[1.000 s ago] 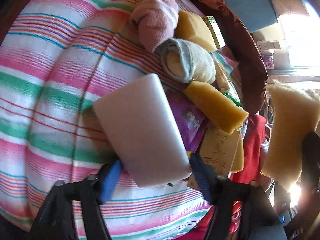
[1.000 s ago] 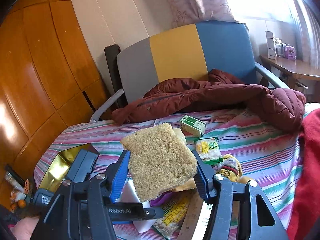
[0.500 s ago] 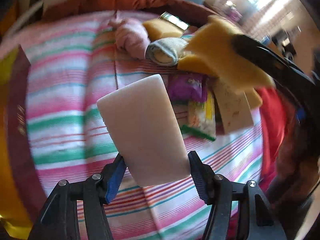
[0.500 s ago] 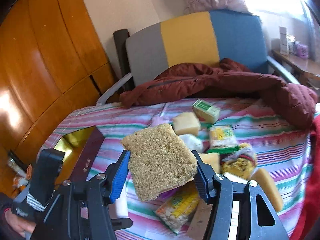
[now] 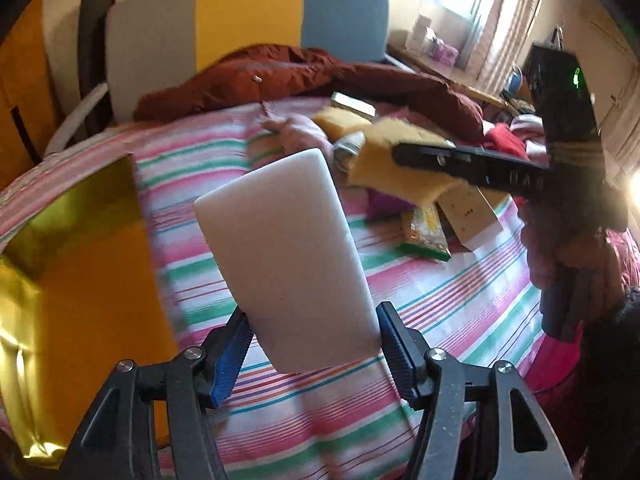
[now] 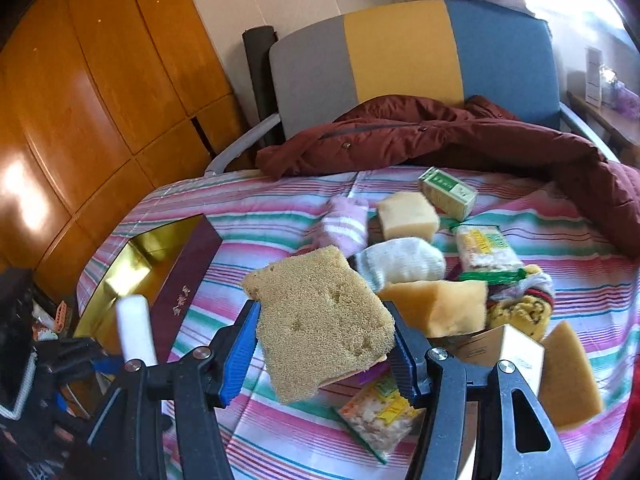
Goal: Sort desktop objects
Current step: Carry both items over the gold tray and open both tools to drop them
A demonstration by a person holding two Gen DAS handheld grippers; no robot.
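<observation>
Gripping the white foam block (image 5: 286, 256), your left gripper (image 5: 314, 346) keeps its long axis pointing away, tilted up-left. Your right gripper (image 6: 324, 354) clamps the brown sponge (image 6: 320, 320).

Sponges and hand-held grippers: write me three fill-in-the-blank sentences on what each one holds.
1. The left hand-held gripper holds a ____ foam block.
2. The right hand-held gripper holds a brown ____.
3. The open box has a shiny ____ lining.

Missing words: white; sponge; gold
</observation>
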